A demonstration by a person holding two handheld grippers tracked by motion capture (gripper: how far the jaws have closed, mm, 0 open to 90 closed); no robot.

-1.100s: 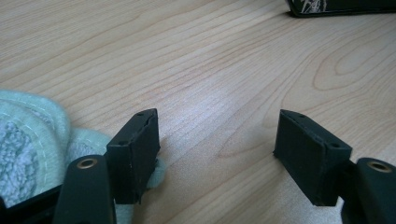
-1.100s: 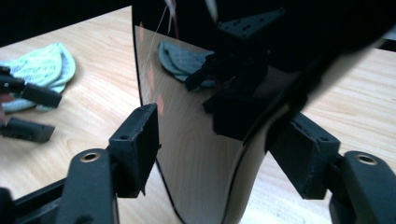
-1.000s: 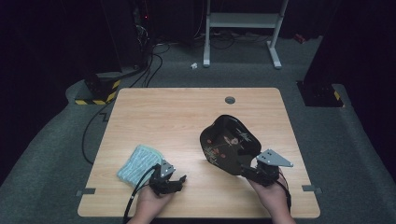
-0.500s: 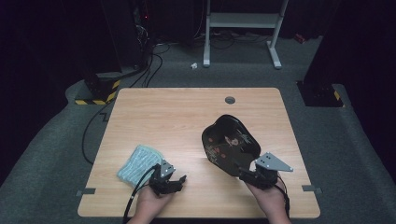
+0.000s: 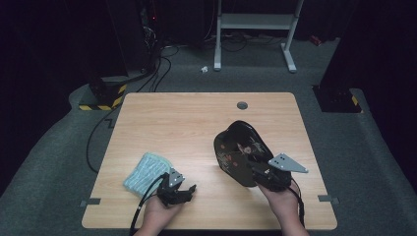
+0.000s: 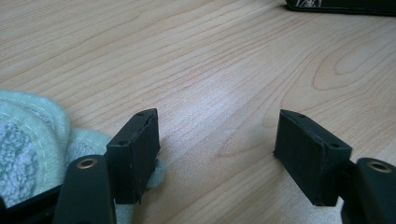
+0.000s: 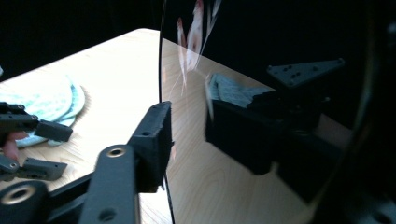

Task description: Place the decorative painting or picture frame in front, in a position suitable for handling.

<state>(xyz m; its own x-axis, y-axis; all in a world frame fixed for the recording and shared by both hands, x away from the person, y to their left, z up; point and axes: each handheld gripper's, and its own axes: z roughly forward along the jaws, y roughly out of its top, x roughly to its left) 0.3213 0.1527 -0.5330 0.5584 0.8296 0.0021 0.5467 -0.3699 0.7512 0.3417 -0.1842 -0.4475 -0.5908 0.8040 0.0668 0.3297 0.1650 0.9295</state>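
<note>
A glossy black plate with a pale pattern stands tilted on edge over the right half of the wooden table. My right gripper grips its near rim. Its jaws have just been closing, and one pad lies against the plate, whose shiny face mirrors the jaw. My left gripper rests open near the front edge, its jaws wide apart with bare wood between them. A light blue cloth lies just to its left, touching the left pad.
A round cable hole sits at the table's far edge. On the floor behind are cables, a yellow-and-black striped block and a white frame. The plate's rim shows far off in the left gripper view.
The right gripper's jaws have closed in on the plate's rim, and the plate has tipped slightly. The left hand and the cloth have stayed where they were.
</note>
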